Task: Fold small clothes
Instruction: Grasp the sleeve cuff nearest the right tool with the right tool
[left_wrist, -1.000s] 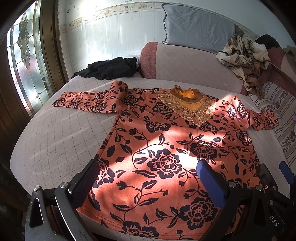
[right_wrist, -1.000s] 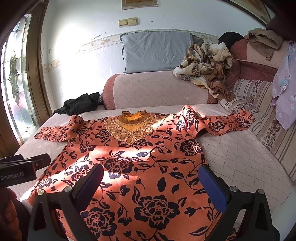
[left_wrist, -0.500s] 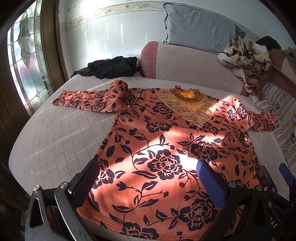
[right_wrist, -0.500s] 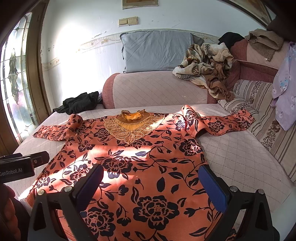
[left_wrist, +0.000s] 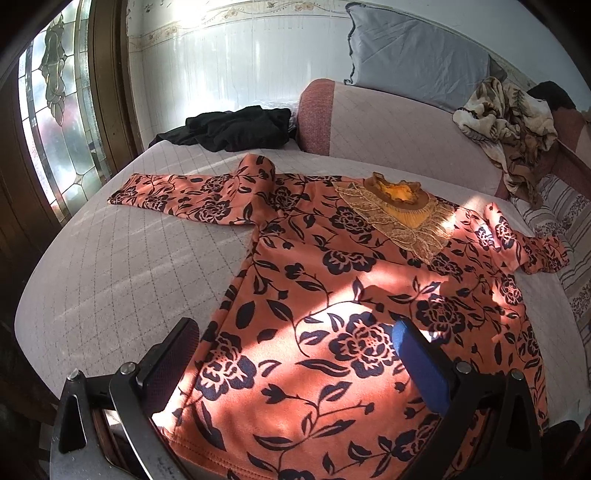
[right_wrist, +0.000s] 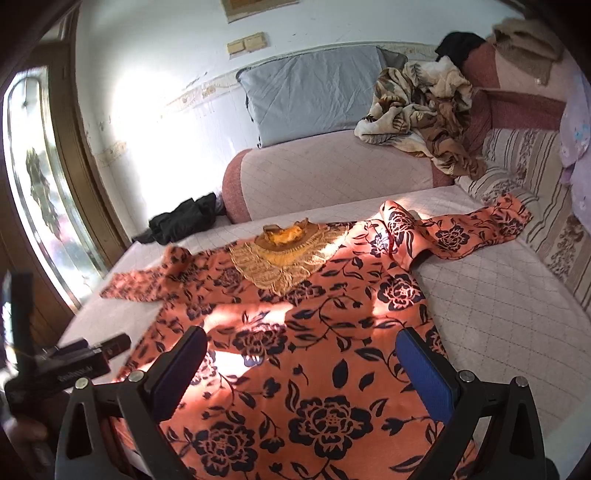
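An orange long-sleeved top with dark flowers (left_wrist: 332, 295) (right_wrist: 314, 350) lies spread flat on the bed, face up, its gold lace collar (left_wrist: 399, 214) (right_wrist: 284, 254) toward the headboard. Both sleeves are stretched out sideways, the left sleeve (left_wrist: 184, 195) and the right sleeve (right_wrist: 461, 232). My left gripper (left_wrist: 295, 354) hovers open over the hem's left part, nothing between its fingers. My right gripper (right_wrist: 303, 358) stands open above the lower middle of the top, tilted, also holding nothing. The left gripper's body (right_wrist: 74, 365) shows at the left edge of the right wrist view.
The quilted mattress (left_wrist: 110, 266) has bare room left of the top and on its right side (right_wrist: 498, 306). A black garment (left_wrist: 229, 125) lies at the far left corner. A grey pillow (right_wrist: 314, 92) and a crumpled brown blanket (right_wrist: 424, 110) rest on the headboard. A stained-glass window (left_wrist: 55, 110) is at left.
Both grippers stayed open. The right gripper has moved left and rolled, so its view is now tilted. The left gripper crept slightly forward over the hem. The top has not moved.
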